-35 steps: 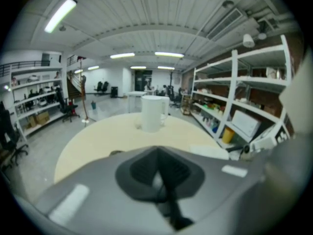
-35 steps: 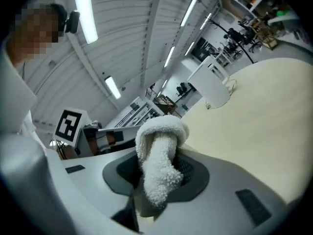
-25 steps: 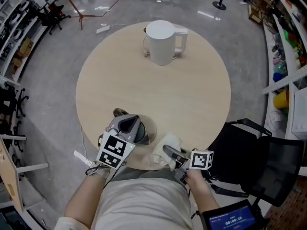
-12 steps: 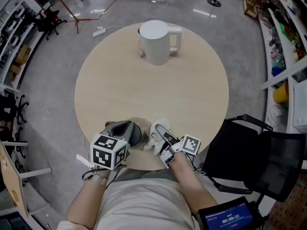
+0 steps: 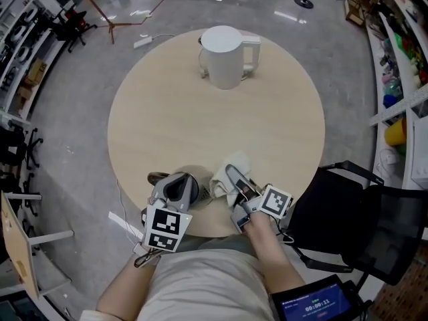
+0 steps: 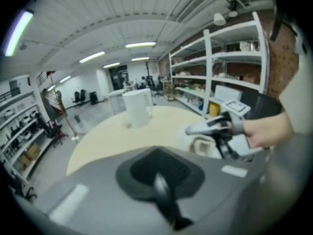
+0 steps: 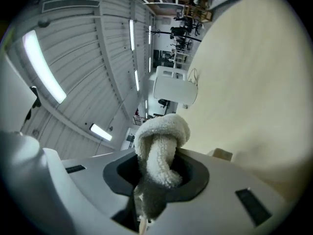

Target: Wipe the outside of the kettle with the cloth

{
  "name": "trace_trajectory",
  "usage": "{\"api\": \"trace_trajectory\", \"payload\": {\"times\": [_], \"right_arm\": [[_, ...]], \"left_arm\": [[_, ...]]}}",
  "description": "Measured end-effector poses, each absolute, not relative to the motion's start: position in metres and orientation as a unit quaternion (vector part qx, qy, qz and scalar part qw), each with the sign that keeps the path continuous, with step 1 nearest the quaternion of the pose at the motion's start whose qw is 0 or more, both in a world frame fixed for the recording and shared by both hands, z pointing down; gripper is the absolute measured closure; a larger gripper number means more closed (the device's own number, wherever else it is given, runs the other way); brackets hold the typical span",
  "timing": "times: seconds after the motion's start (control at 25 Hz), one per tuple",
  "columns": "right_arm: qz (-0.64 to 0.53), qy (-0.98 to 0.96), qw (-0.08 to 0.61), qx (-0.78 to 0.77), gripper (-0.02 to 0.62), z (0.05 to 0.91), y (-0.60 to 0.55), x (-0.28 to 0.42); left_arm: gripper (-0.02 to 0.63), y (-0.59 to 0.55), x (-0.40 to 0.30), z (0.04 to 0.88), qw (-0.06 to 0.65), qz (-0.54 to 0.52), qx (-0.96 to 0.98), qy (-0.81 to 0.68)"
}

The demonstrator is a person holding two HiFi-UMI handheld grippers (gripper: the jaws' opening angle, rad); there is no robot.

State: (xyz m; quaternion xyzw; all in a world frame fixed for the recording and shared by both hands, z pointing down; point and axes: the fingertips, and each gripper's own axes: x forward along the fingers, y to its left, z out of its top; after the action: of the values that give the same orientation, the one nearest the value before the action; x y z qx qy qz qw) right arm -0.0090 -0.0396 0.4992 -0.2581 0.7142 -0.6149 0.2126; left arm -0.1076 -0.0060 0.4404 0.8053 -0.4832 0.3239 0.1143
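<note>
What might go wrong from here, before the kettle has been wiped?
1. The right gripper pinches only a bunched fold of the cloth, so the cloth could pull free during rubbing.
2. The kettle stands unheld at the far side of the table, while the shut left gripper is at the near edge. A firm wipe might slide or tip it.

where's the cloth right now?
Head view: the white cloth sits clamped in the right hand-held gripper at the table's near edge, right of the left hand-held gripper, far from the kettle.
</note>
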Motion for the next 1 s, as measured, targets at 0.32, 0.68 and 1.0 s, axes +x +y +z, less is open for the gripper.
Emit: {"api": "trace_trajectory", "payload": {"times": [0.32, 0.68, 1.0], "right_arm": [[-0.710, 0.697, 0.070, -0.074, 0.476, 0.518, 0.083, -0.081], [-0.642, 0.717, 0.167, -0.215, 0.476, 0.505, -0.043, -0.039], [-0.659, 0.665, 0.221, -0.274, 0.472, 0.574, -0.081, -0.054]], "left_arm": [[0.606, -0.020, -0.128, 0.436, 0.198, 0.269, 0.761, -0.556], [0.606, -0.038, -0.120, 0.424, 0.210, 0.257, 0.802, -0.497], [0.606, -0.064, -0.127, 0.454, 0.132, 0.360, 0.804, -0.455]]}}
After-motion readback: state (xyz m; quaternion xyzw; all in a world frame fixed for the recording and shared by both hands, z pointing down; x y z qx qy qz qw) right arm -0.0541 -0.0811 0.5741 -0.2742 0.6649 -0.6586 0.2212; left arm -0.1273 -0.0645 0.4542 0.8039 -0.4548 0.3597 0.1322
